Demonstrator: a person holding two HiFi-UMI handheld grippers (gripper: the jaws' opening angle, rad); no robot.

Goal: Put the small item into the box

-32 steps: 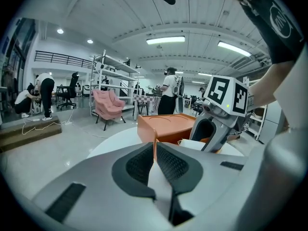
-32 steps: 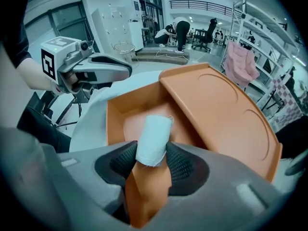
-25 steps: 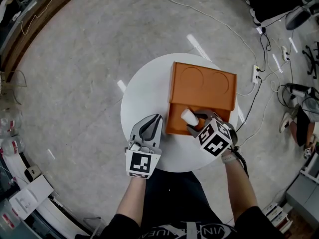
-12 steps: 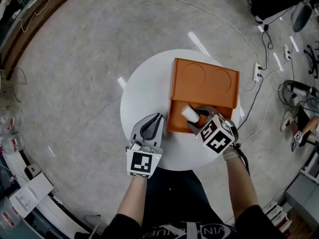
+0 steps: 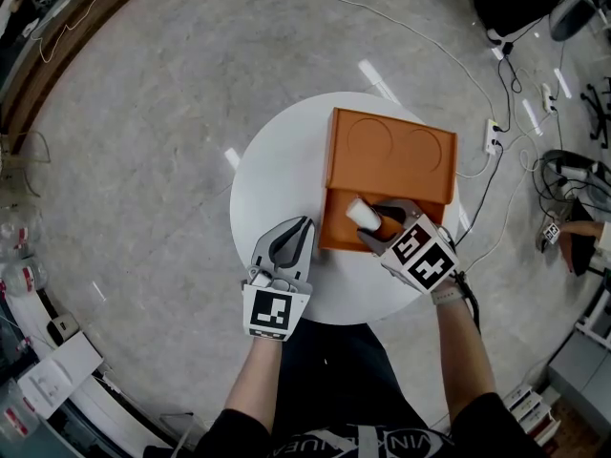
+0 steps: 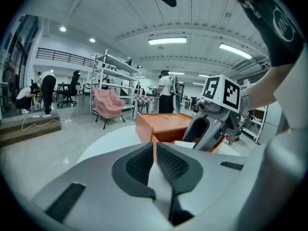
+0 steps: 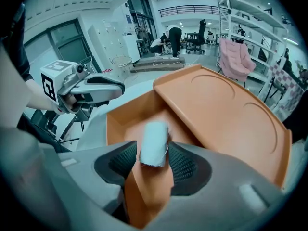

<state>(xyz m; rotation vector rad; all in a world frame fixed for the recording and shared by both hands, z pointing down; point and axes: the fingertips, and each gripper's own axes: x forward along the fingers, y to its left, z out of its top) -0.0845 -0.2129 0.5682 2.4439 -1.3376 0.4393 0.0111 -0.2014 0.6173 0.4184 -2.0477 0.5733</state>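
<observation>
The orange box [image 5: 391, 160] sits on the round white table [image 5: 272, 175], its lid slid back so the near compartment [image 7: 130, 124] shows. A small white roll [image 5: 361, 215] hangs over that compartment between the pads of my right gripper [image 5: 374, 221]. In the right gripper view the roll [image 7: 154, 143] stands upright between both pads of that gripper [image 7: 154, 163], whose jaws are opening. My left gripper [image 5: 291, 234] rests on the table left of the box, shut and empty; its pads meet in the left gripper view [image 6: 155, 162].
Cables and a power strip [image 5: 492, 139] lie on the floor right of the table. A pink armchair [image 6: 108, 105], metal shelving [image 6: 118, 81] and several people stand far off in the room.
The right gripper with the white roll has shifted slightly up and to the right over the box's open compartment. The left gripper has stayed still.
</observation>
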